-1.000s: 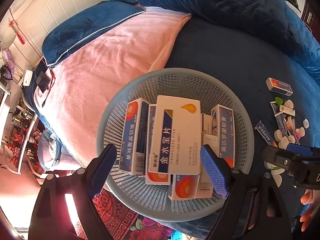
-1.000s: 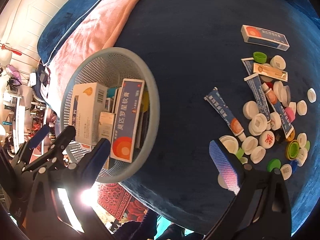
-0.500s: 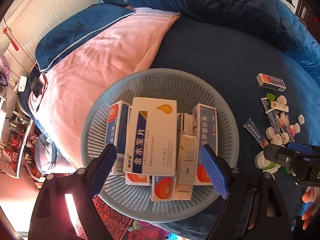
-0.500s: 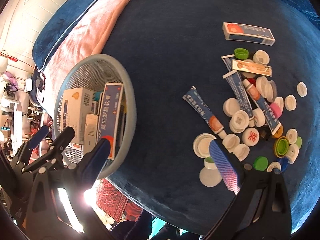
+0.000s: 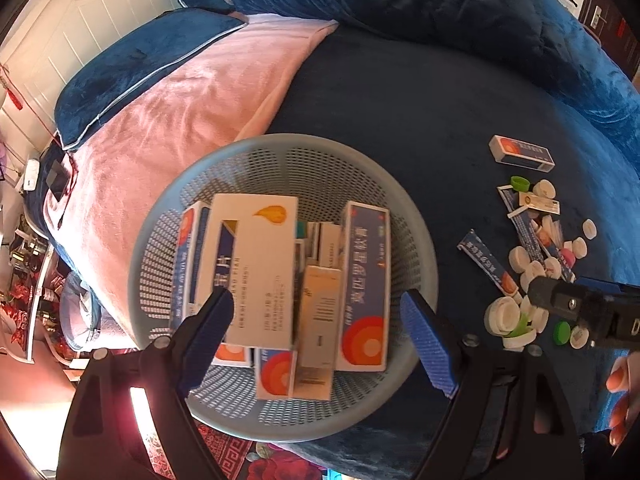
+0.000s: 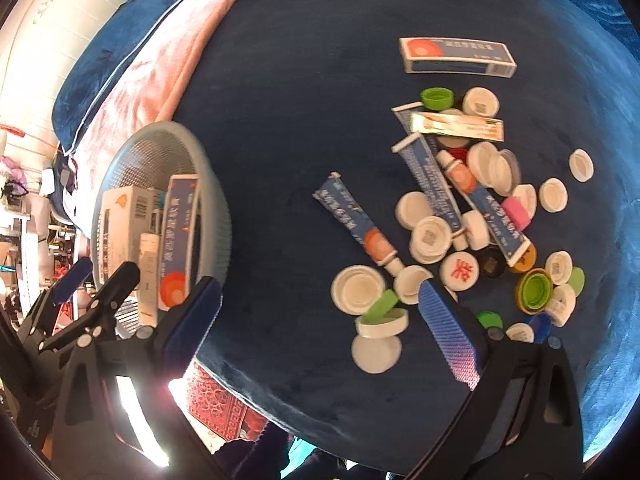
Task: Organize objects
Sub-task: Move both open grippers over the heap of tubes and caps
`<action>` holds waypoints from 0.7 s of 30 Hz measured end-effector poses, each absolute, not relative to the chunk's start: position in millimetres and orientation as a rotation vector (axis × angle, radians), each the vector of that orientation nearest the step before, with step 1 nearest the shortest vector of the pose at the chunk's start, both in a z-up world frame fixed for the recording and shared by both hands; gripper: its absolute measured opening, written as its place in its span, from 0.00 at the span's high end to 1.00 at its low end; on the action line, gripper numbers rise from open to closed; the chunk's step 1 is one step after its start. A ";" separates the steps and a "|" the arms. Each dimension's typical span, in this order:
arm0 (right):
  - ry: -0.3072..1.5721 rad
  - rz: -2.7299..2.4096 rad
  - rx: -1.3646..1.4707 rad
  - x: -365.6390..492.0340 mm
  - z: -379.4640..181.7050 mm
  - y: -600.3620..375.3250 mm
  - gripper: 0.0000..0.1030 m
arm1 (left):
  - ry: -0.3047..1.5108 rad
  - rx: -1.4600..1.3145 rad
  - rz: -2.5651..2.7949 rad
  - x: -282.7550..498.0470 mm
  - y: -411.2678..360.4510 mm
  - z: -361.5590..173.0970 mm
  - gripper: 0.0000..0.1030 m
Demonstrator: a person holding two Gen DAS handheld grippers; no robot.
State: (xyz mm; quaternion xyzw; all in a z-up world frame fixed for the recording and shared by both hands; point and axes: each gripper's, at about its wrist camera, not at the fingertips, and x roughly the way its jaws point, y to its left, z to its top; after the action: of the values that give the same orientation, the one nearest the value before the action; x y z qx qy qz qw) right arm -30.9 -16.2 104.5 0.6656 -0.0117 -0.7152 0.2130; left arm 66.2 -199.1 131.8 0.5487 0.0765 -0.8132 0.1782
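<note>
My left gripper (image 5: 316, 336) hangs over the basket (image 5: 248, 152), jaws wide apart, nothing between them. My right gripper (image 6: 320, 328) is likewise spread and empty over the blue bedspread (image 6: 304, 80). Approx. half done: several medicine boxes (image 5: 256, 264) are already in the basket. Beyond my right pads lie the leftovers, i.e. bottle caps (image 6: 356, 289), ointment tubes (image 6: 352, 216), prob. three, and farthest, one boxed tube (image 6: 456, 57).

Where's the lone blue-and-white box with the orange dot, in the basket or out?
Out. The blue-and-white box lies flat on the blue bedspread, beyond the loose caps and tubes, well clear of the basket.
</note>
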 end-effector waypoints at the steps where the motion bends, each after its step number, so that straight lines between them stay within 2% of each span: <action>1: -0.050 -1.982 1.853 -33.5 103.6 -11.8 0.03 | 0.215 1.556 -2.303 65.0 -196.5 131.1 0.16; 7: -0.186 -1.924 1.836 -52.1 94.4 19.0 0.03 | 0.203 1.587 -2.326 55.7 -175.6 125.4 0.16; 11: -0.150 -1.979 1.765 -66.8 90.8 41.1 0.05 | 0.199 1.610 -2.351 47.5 -157.9 120.3 0.16; 12: -0.152 -1.991 1.755 -70.5 89.7 46.5 0.08 | 0.200 1.615 -2.356 44.9 -153.1 118.8 0.16; 16: -0.253 -1.978 1.755 -89.0 78.3 70.2 0.37 | 0.232 1.647 -2.376 32.8 -135.9 112.1 0.16; 18: -0.284 -1.960 1.768 -96.4 70.1 77.8 0.47 | 0.230 1.659 -2.387 27.8 -126.2 109.7 0.16; 21: -0.262 -1.959 1.785 -101.9 60.6 81.8 0.54 | 0.218 1.678 -2.409 20.2 -110.3 106.1 0.16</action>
State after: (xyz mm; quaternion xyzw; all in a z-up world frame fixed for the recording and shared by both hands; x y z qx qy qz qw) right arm -101.9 81.8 60.6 0.6512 -0.0955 -0.7147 0.2368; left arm 20.2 -110.3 106.1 0.5672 0.0736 -0.8143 0.0988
